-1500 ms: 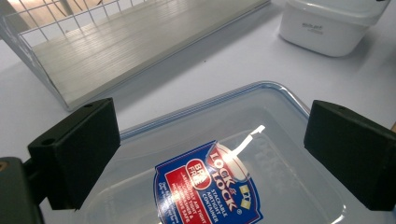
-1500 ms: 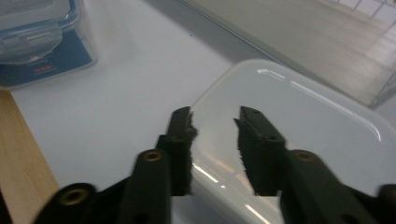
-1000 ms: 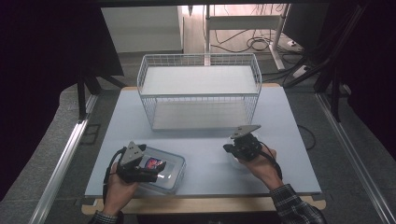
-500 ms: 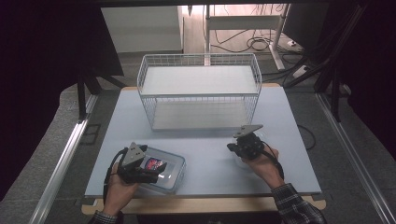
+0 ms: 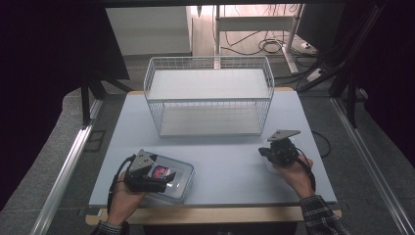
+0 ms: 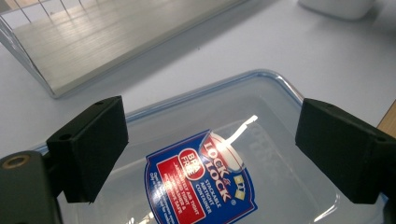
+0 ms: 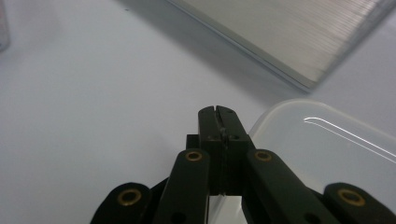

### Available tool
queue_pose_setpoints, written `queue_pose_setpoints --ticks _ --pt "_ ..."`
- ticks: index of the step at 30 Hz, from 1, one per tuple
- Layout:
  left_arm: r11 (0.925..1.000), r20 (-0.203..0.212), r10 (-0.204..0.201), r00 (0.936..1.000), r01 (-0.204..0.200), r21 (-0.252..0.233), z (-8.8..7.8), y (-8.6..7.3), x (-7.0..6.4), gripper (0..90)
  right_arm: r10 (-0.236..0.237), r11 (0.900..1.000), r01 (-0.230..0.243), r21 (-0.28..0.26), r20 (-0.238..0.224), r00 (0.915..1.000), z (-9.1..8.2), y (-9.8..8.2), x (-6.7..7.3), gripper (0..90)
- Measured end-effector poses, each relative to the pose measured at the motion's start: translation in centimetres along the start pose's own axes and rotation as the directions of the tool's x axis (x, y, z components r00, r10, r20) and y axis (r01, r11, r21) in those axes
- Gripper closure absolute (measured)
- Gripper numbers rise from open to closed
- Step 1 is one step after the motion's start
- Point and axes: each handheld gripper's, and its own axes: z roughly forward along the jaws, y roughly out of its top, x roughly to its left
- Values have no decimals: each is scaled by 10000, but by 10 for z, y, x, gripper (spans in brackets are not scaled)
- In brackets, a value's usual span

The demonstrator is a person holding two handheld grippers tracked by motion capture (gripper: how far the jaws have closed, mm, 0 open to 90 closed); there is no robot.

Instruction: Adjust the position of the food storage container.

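**Left tongs spread over the box, right tongs closed beside the lid**

The clear plastic container (image 5: pixel 169 180) lies at the near left corner of the counter (image 5: pixel 220 161), directly under the left tongs (image 5: pixel 166 178). In the left gripper view the two black jaws stand wide, one at each side of the container (image 6: pixel 224 177), and they have just been closing a little; the box lies below and between them, but the pads do not press on it. The long axis of the container seems to run across the counter, roughly from left to right in the high view. So the left hand (image 5: pixel 122 198) is clearly the nearer one for this box, and I think the coming move depends on lowering the jaws over its two sides.

The right tongs (image 5: pixel 264 152) are pressed together and pinch nothing. The right gripper view shows what the high view hardly gives: a pale, frosted lid (image 7: pixel 336 144) just beside the closed jaw tips, on their right side. I cannot tell if they touch it.

The wire basket (image 5: pixel 209 95) stands at the far middle, well apart from both hands.
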Motion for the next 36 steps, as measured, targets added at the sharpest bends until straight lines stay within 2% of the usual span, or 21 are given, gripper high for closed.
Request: queue_pose_setpoints --ticks 1,3,4,6,8,11,14,15,17,20,21,23,24,25,27,29,30,31,33,34,36 --pt "10000 65 -2 10000 2 -9 0 0 0 107 157 9999 -157 15 189 9997 -4 -4 -8 895" --pt "10000 48 33 10000 -33 -24 -1 0 0 112 220 9998 -220 2 281 9994 -5 -5 -10 895" --pt "9999 4 146 9999 -146 -58 -1 1 0 121 501 9987 -500 -22 429 9978 -8 -10 -18 895" --pt "9999 -5 122 9999 -122 -121 -2 1 0 133 647 9979 -646 -31 472 9968 -10 -12 -23 895" --pt "9998 -27 139 9999 -139 -133 -2 0 0 149 714 9974 -712 -49 477 9963 -10 -14 -23 895" --pt "9997 -219 170 9996 -174 -164 -6 0 2 237 529 9986 -526 -70 643 9965 -11 -12 -19 894" --pt "9998 -323 102 9994 -108 -192 -11 0 5 432 557 9982 -545 -252 501 9972 -12 -11 -16 894" --pt "9998 -475 40 9989 -50 -207 -17 -1 9 550 630 9972 -618 -421 267 9977 -14 -10 -11 894" --pt "9999 -905 -10 9959 0 -114 -23 -1 15 698 607 9969 -601 -507 99 9981 -15 -10 -6 894" --pt "9999 -1186 -162 9928 157 -52 -30 -4 23 859 561 9967 -569 -580 -146 9983 -14 -10 0 894" --pt "9993 -1411 -373 9893 379 11 -36 -9 33 894 472 9964 -496 -689 -358 9982 -14 -9 6 894" --pt "9990 -1603 -417 9862 439 102 -38 -12 38 900 422 9962 -452 -746 -415 9982 -13 -9 8 894" --pt "9978 -1930 -510 9799 583 326 -40 -20 49 900 217 9959 -265 -860 -562 9982 -12 -9 17 894" --pt "9964 -2026 -595 9775 704 467 -41 -25 55 900 147 9958 -198 -890 -586 9982 -12 -9 19 894" --pt "9920 -2090 -827 9744 1007 767 -40 -36 64 900 2 9953 -70 -966 -699 9976 -11 -8 27 893" --pt "9881 -1921 -1274 9731 1414 611 -43 -43 70 900 -54 9948 -43 -1022 -943 9955 -10 -8 34 893" --pt "9856 -1949 -1336 9717 1509 765 -45 -45 71 900 -112 9946 2 -1042 -1049 9944 -10 -9 37 893" --pt "9843 -2181 -1089 9698 1359 1128 -47 -48 69 900 -151 9942 27 -1075 -1151 9932 -10 -9 41 893" --pt "9777 -2418 -1054 9646 1449 1520 -45 -54 67 900 -294 9936 144 -1120 -1331 9907 -11 -9 48 892" --pt "9764 -2446 -1226 9618 1611 1438 -47 -58 67 900 -375 9933 217 -1134 -1387 9896 -11 -10 51 891" --pt "9727 -2279 -1477 9624 1830 1427 -50 -61 68 900 -445 9934 268 -1117 -1589 9863 -11 -10 57 891"
